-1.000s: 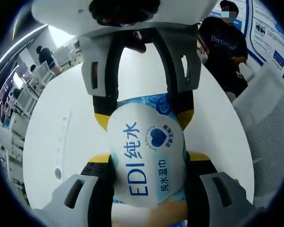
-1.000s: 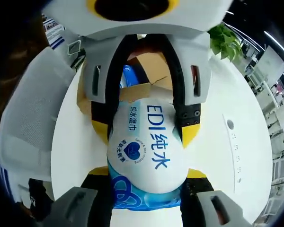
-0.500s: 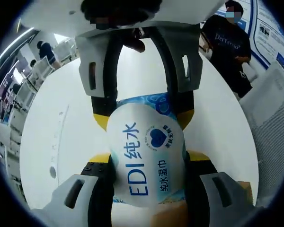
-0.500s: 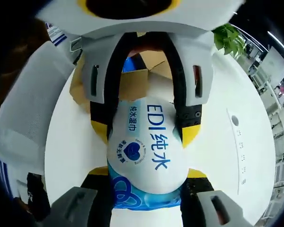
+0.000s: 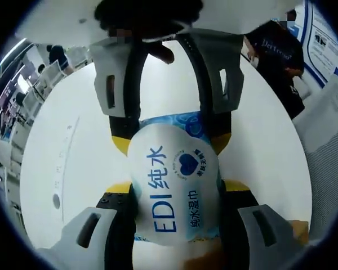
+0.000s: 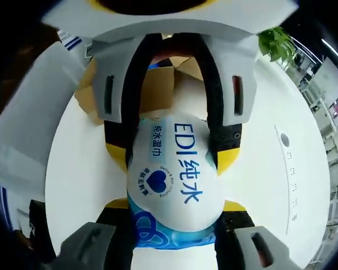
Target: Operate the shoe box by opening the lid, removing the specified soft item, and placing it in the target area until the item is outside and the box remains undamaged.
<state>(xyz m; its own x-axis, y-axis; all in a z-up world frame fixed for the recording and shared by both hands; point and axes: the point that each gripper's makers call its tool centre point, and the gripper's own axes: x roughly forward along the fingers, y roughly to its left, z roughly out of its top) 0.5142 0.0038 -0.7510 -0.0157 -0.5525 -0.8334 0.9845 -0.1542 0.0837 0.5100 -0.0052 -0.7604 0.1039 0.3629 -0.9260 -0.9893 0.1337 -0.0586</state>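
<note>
both tools, left tool (image 5: 172, 188) and right tool (image 6: 172, 205), clamped on one wet-wipes pack (image 5: 174, 185) above white table (image 5: 90, 146)

Your worktop (image 6: 270, 185) is a white round surface. On it, in the right gripper view, the brown cardboard shoe box (image 6: 158, 93) sits at the far side with its flaps up. In the left gripper view, a brown cardboard corner (image 5: 299, 232) rests at the worktop's (image 5: 62, 146) near right edge.
</note>
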